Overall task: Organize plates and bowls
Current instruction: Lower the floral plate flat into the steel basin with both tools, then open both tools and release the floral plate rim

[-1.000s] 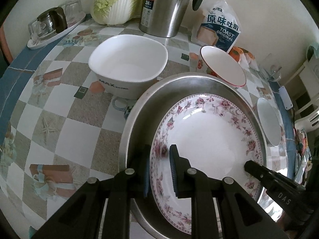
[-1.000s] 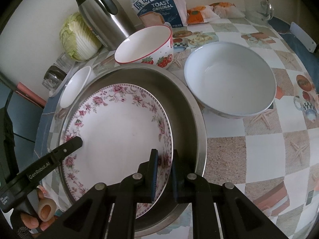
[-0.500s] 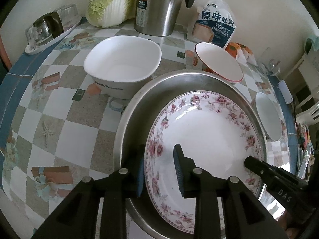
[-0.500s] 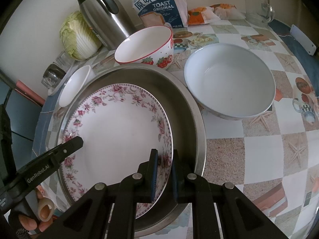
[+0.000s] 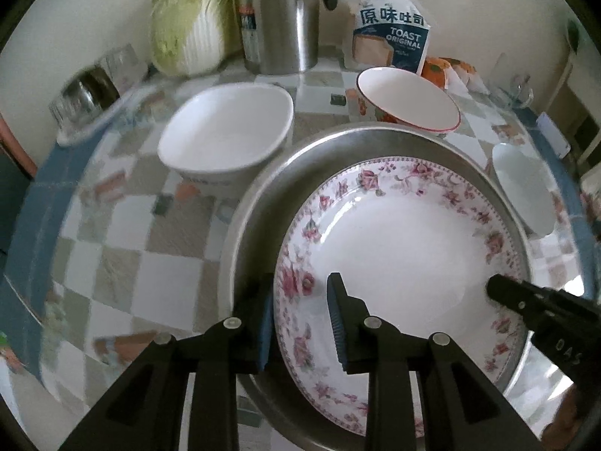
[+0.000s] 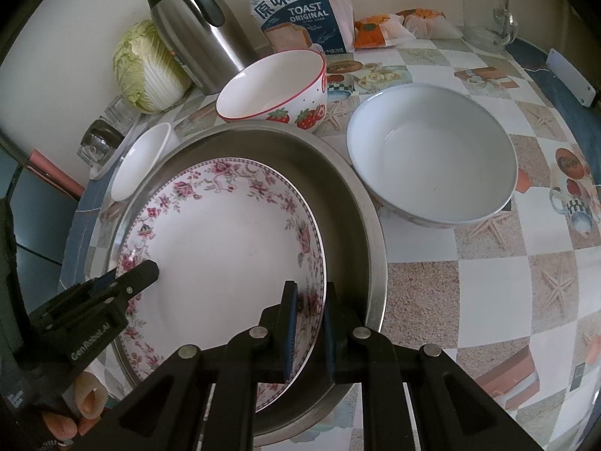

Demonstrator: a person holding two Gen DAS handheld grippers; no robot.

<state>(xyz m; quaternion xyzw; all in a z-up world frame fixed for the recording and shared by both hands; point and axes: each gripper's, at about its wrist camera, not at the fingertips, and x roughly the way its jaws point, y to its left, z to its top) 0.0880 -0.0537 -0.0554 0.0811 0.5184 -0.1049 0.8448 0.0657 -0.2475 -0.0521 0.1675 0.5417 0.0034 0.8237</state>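
Floral plate [image 6: 225, 240] lay inside the steel basin [image 6: 353, 203], which sat on the tiled desk [image 6: 488, 285]; every position below is given relative to that basin. The right hand-held gripper [image 6: 308, 302] straddled the plate's rim on the basin's right inner side, blue pads close against either face of the rim, apparently pinching it, likely to steady the plate as it settled. The left hand-held gripper [image 5: 300, 302] stood spread across the opposite rim, one finger between plate and basin wall, the other over the plate's face, with clear gaps to the china on both sides, so it gripped nothing. Judged as the release stage of a two-handed placement: nesting the widest flat piece first leaves the basin as the base of the stack. The strawberry bowl [image 6: 274, 90] stood just behind the basin, nearly touching its far rim. The large white bowl [image 6: 432, 158] sat just beside the basin on its right; the squarish white bowl [image 5: 229, 131] sat near its left rear, and was seen only partly from the right wrist. Behind the basin, against the wall, stood a steel kettle [image 6: 195, 37], a cabbage [image 6: 146, 67] and a toast bag [image 6: 300, 18]. The remaining bowls were not yet stacked. Risk judged: the plate rested off-centre toward the basin's left, so the right pads opening unevenly could tip it.
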